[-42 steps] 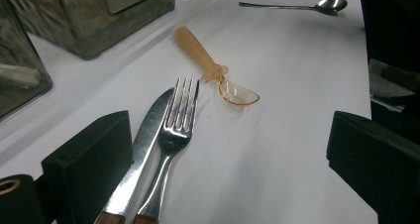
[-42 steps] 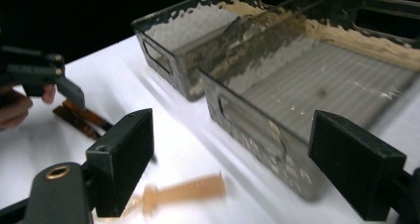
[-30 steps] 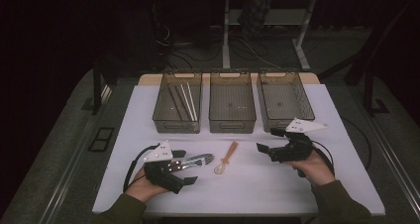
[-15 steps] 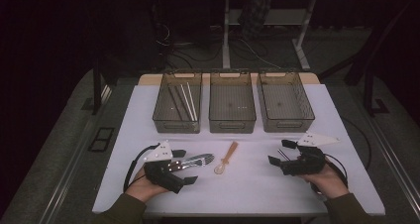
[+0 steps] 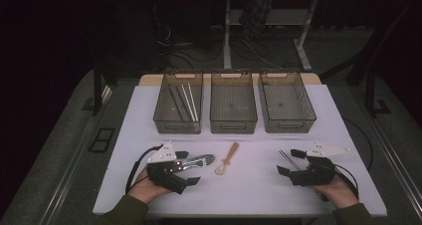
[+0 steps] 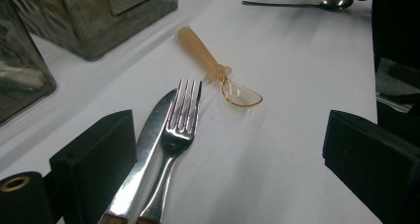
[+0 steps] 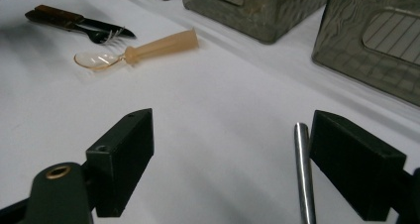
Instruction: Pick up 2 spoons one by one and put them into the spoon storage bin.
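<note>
Steel cutlery lies on the white table [image 5: 249,185] in the lower half of the high view, and both your grippers are down beside it with nothing clamped. Your left gripper [image 5: 191,172], lower left, has its jaws apart around a fork [image 6: 181,122] and a knife [image 6: 146,149] that lie side by side and touching, close against one pad in the left gripper view. Your right gripper [image 5: 290,161], lower right, is also spread wide, with a thin metal handle [image 7: 303,169] lying just beside one pad in the right gripper view; its bowl end is out of that frame, though the left gripper view shows a dark spoon [image 6: 317,5] at upper right, probably the same piece. An amber plastic spoon [image 5: 227,160] rests untouched between the two grippers. Three trays sit across the upper middle: the left tray [image 5: 164,116] already holds long thin pieces, perhaps chopsticks, while the middle tray [image 5: 215,116] and right tray [image 5: 304,116] look empty. To sort well, centre one piece between the pads before closing; on the left, take the fork or the knife alone, since closing on both risks one slipping free. Grip near the handle's middle so it hangs level.
</note>
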Demonstrator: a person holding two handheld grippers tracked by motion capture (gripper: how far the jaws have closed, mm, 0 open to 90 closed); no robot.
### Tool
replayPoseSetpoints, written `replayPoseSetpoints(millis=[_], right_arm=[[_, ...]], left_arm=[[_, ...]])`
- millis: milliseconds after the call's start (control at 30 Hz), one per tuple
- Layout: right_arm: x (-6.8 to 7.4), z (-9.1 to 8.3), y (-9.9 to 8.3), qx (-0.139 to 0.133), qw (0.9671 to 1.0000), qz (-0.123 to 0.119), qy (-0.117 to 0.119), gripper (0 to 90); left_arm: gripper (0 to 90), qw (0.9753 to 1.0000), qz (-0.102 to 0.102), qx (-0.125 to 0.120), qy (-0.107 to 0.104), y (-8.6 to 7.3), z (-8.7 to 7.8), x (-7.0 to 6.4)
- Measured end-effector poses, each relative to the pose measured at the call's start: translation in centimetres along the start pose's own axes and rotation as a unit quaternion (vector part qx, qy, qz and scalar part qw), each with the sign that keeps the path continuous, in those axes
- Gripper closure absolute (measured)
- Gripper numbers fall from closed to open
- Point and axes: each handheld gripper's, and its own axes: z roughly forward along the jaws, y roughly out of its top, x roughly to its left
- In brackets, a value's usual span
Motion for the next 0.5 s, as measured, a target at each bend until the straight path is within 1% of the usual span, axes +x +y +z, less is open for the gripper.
replayPoseSetpoints(millis=[100, 167, 233, 367, 400, 433, 467, 500], right_arm=[[0.0, -0.3, -0.3, 0.006, 1.0000, 0.001, -0.003, 17.3], [0.0, -0.5, -0.5, 0.011, 0.9999, -0.003, -0.008, 17.3], [-0.2, -0.7, -0.7, 0.023, 0.9996, -0.005, -0.016, 17.3], [-0.6, -1.3, -0.9, 0.053, 0.9983, -0.006, -0.024, 17.4], [-0.7, -1.5, -0.9, 0.059, 0.9980, -0.003, -0.025, 18.5], [-0.9, -1.7, -0.9, 0.065, 0.9977, -0.002, -0.021, 24.7], [-0.9, -1.8, -0.9, 0.068, 0.9975, 0.002, -0.021, 27.2], [-1.1, -1.8, -0.9, 0.071, 0.9972, 0.005, -0.023, 31.6]], left_arm=[[5.6, 1.0000, 0.001, 0.002, 0.000, 0.1, 0.2, -0.1], [5.8, 1.0000, 0.001, 0.002, 0.001, 0.1, 0.2, -0.1], [5.9, 1.0000, 0.001, 0.002, 0.002, 0.1, 0.2, -0.1], [6.4, 1.0000, 0.002, 0.003, 0.003, 0.1, 0.2, -0.1], [6.5, 1.0000, 0.002, 0.003, 0.003, 0.1, 0.2, -0.1], [6.7, 1.0000, 0.002, 0.004, 0.003, 0.1, 0.2, -0.1], [6.8, 1.0000, 0.002, 0.004, 0.003, 0.1, 0.2, -0.1], [6.8, 1.0000, 0.002, 0.004, 0.003, 0.1, 0.2, -0.1]])
